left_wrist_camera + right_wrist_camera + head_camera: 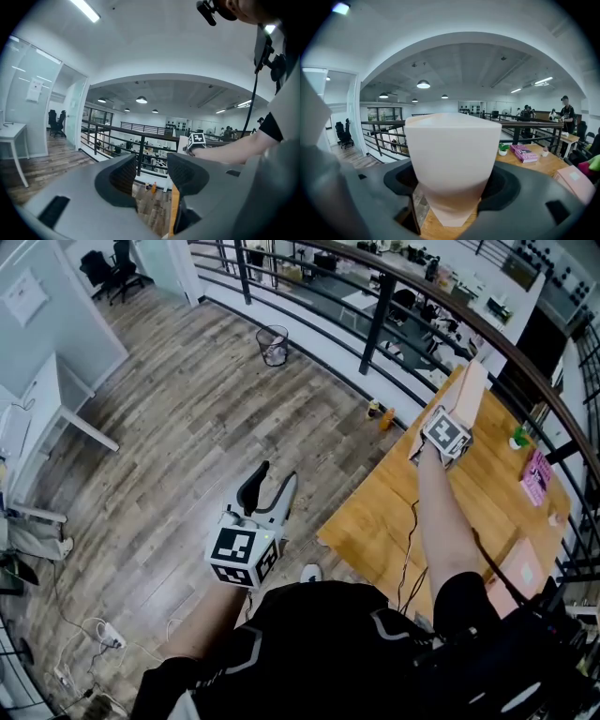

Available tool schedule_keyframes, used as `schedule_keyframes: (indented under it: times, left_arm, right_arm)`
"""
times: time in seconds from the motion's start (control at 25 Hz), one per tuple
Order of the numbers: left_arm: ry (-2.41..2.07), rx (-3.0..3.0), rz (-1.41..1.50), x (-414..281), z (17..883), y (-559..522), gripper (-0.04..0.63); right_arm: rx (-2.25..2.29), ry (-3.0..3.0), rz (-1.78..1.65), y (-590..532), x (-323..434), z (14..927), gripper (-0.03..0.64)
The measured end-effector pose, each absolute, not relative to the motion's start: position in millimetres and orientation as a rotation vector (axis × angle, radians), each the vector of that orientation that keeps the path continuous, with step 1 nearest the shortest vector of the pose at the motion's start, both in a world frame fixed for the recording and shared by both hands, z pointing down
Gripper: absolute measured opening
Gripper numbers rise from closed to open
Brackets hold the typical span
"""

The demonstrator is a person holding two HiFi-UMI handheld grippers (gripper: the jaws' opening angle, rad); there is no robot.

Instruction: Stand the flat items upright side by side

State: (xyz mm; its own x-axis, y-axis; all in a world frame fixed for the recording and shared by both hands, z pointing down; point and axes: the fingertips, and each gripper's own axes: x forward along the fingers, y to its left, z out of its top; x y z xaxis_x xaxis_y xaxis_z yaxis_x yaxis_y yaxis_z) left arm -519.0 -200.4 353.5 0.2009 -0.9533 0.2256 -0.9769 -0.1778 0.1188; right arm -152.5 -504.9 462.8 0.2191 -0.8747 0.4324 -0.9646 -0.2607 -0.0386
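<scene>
A pale pink flat item (470, 382) stands upright at the far end of the wooden table (384, 512). My right gripper (457, 414) reaches out to it, with the item between the jaws. In the right gripper view the item (452, 154) fills the middle, with a dark sliver between it and each pad, so my right gripper (452, 183) is open around it. My left gripper (272, 486) hangs over the wood floor, left of the table, open and empty. The left gripper view shows only air between the jaws of my left gripper (151, 174).
A magenta book (535, 476) lies flat on the table's right side, beside a small green plant (518, 437). A pale pink flat box (521, 574) lies near the table's near right corner. A dark railing (380, 310) runs behind the table. A wire wastebasket (273, 345) and bottles (380, 414) stand on the floor.
</scene>
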Motion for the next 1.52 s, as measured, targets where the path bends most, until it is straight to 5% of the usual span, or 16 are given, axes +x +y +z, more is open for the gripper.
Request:
schedule_keyframes:
  times: [0.32, 0.84, 1.52]
  left_arm:
    - [-1.877, 2.217, 0.117, -514.5, 356.6, -207.6, 0.224]
    - [-1.735, 2.366, 0.081, -436.2, 348.2, -239.0, 0.224]
    - [-1.171, 2.651, 0.128, -213.8, 362.1, -231.2, 0.224]
  right_arm:
    - [2.168, -1.943, 0.513, -474.5, -164.6, 446.1, 0.434]
    - [1.979, -2.195, 0.477, -371.1, -188.8, 416.5, 0.437]
    - [2.141, -2.075, 0.461, -242.4, -16.4, 388.0, 0.399]
